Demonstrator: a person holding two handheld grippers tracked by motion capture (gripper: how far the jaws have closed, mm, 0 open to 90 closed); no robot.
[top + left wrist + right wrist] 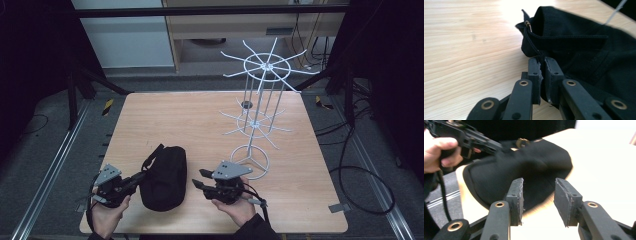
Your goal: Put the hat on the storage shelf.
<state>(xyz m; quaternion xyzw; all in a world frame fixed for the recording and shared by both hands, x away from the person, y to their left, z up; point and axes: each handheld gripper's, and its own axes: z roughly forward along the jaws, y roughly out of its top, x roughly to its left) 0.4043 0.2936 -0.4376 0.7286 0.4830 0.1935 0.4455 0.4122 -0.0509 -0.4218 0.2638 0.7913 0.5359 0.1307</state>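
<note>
A black fabric bag [162,179] lies on the wooden table [200,120] near its front edge, its strap looping toward the far left. My left gripper [136,180] is at the bag's left side, jaws shut on an edge of the black cloth [586,50]. In the left gripper view the pinch sits at the gripper's [542,61] tips, below a brass zip pull [528,25]. My right gripper [198,179] hovers open just right of the bag. Between its fingers [538,187] there is nothing, with the bag [524,167] a short way ahead.
A white wire display rack [260,115] with two tiers of radiating hooks stands on the table's right half, its ring base close behind the right gripper. A small dark hole [246,104] marks the tabletop. Cables run over the floor at the right.
</note>
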